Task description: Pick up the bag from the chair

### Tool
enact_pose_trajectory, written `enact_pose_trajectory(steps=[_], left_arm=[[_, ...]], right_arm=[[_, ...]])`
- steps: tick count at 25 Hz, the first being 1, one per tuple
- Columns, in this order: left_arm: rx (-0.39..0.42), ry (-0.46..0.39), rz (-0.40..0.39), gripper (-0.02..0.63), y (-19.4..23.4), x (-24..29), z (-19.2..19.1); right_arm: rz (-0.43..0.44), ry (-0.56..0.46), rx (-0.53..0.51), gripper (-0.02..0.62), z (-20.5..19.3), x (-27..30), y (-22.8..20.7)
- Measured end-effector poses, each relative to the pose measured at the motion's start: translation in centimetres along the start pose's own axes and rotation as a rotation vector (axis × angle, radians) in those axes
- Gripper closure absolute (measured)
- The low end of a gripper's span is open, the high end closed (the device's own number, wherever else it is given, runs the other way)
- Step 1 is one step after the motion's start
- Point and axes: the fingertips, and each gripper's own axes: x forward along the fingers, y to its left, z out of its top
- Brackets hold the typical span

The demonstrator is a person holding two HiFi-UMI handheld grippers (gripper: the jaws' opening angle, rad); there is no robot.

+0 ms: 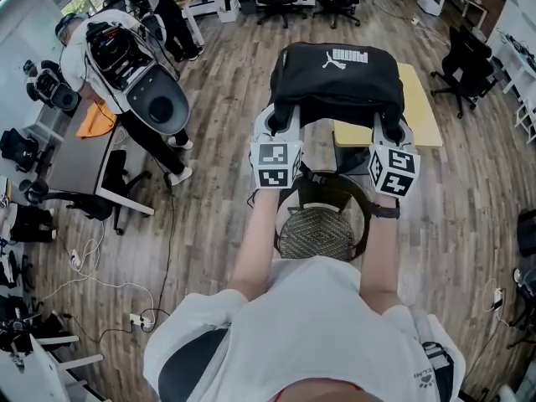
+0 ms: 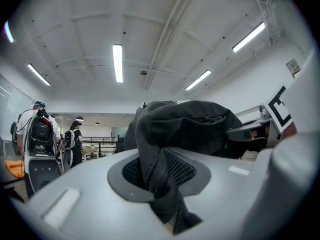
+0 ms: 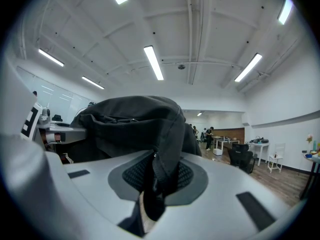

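Black bag clamped at near edge by left tool and right tool; chair at bag's 6 o'clock.

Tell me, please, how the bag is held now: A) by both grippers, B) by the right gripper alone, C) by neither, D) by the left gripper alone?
A: the jaws of the left gripper and the right gripper each clamp a fold of the bag.
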Motion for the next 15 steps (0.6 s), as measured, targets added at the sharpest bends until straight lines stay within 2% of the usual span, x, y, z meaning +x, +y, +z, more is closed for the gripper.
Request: enact_pose_trajectory(steps=[15], left_arm=[[-0.035, 0.016, -0.002, 0.52, -0.19, 0.02, -0.19]], right_arm=[[0.007, 0.012, -0.019, 0.523, 0.37, -0.29, -0.12]])
